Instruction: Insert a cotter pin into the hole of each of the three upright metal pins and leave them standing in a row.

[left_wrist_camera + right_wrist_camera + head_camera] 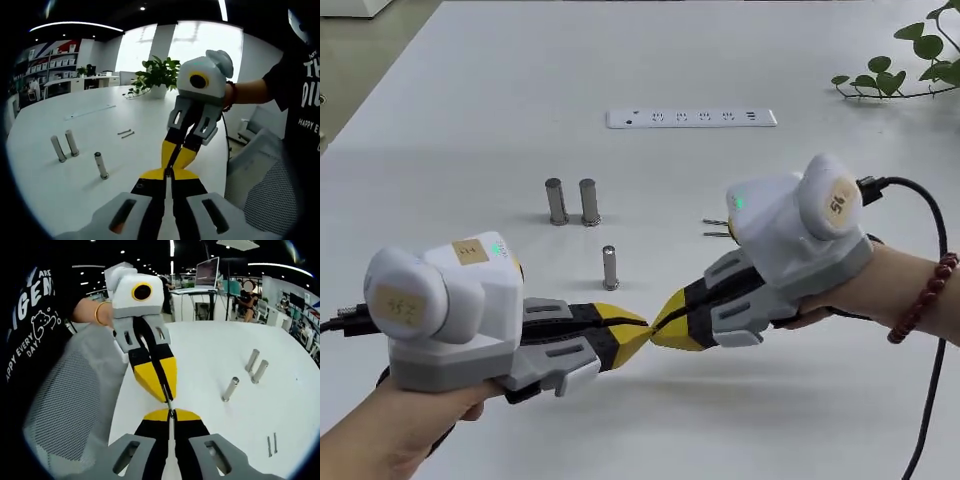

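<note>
Three upright metal pins stand on the white table: two side by side (556, 200) (589, 201) and one alone (610, 268) nearer me. My left gripper (640, 334) and right gripper (662, 320) meet tip to tip in front of the lone pin, both shut. A thin cotter pin (169, 400) bridges the two sets of yellow tips, and each gripper seems to pinch one end. Two more cotter pins (718, 229) lie flat on the table beyond the right gripper, and they appear in the left gripper view as cotter pins (126, 133).
A white power strip (691, 118) lies farther back on the table (470, 120). A potted plant (905, 70) reaches in at the far right corner. The right gripper's black cable (932, 330) hangs off the right side. A mesh chair (75, 390) sits beside the table.
</note>
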{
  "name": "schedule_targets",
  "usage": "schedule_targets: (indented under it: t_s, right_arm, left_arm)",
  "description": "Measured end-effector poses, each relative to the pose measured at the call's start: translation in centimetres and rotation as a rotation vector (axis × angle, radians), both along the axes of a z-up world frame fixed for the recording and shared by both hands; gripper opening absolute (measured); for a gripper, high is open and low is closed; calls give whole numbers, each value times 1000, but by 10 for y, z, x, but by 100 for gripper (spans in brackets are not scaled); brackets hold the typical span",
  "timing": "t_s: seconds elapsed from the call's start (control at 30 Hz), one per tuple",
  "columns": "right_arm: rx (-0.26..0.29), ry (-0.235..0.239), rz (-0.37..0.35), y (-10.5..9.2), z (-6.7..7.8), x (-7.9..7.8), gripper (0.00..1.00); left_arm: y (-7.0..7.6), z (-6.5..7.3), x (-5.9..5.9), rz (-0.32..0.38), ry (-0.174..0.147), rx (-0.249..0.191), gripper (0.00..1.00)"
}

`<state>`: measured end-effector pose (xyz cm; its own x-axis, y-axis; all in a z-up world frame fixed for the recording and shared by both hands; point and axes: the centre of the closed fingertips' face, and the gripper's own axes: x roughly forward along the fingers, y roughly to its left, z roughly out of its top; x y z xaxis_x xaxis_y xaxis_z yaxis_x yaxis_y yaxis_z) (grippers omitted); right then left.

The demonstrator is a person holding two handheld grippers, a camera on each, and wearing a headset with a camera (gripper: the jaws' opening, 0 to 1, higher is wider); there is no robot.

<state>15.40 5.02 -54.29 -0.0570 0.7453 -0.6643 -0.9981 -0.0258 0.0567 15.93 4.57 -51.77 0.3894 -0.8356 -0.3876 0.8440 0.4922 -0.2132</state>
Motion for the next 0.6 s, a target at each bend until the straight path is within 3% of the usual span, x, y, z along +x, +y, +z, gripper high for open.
schedule_targets:
  t_s: [0.43, 0.6]
  right_arm:
    - [-69, -46, 21, -4, -3, 2, 0]
    - [-107, -66, 7, -9, -7, 9, 0]
  left_arm:
    - [0, -1, 4, 19, 9, 2, 3]
    - [5, -4, 10, 51, -5, 24, 13]
